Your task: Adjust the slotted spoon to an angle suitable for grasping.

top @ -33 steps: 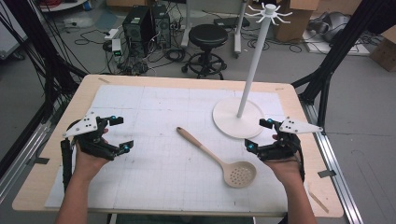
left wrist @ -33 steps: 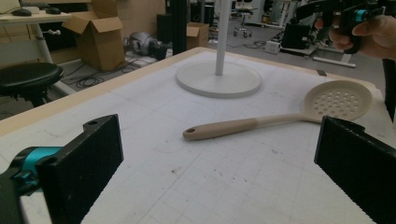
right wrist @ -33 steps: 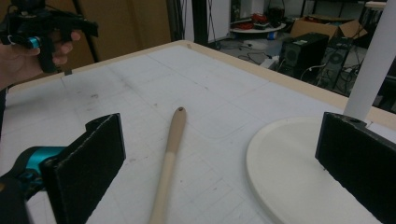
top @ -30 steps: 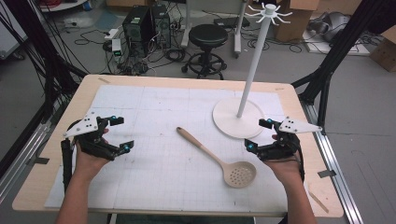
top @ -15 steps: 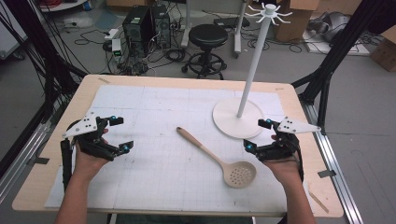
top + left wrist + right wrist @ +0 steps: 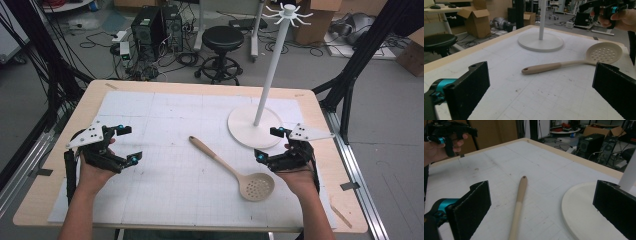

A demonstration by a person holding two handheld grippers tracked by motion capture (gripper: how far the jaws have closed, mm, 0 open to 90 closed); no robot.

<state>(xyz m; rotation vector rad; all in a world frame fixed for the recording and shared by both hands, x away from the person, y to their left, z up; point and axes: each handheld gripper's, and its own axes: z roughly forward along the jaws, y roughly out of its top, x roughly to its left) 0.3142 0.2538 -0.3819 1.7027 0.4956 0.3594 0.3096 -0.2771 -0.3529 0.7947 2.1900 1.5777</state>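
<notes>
Both forearms come in from the near edge of the desk (image 6: 200, 87), each hand gripping a tool and pointing it inward. The left tool (image 6: 125, 145) sits over the desk's left side, jaws spread wide and holding nothing. The right tool (image 6: 267, 145) sits just beside the stand (image 6: 255, 125) base, jaws likewise wide and holding nothing. Between them the spoon (image 6: 232, 167) lies flat on the mat, handle toward the far left, perforated bowl near the right hand (image 6: 295, 172).

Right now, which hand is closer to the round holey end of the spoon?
Right. The right gripper sits just beside the spoon, above its holey bowl. The left gripper is far across the mat, past the handle end.
</notes>
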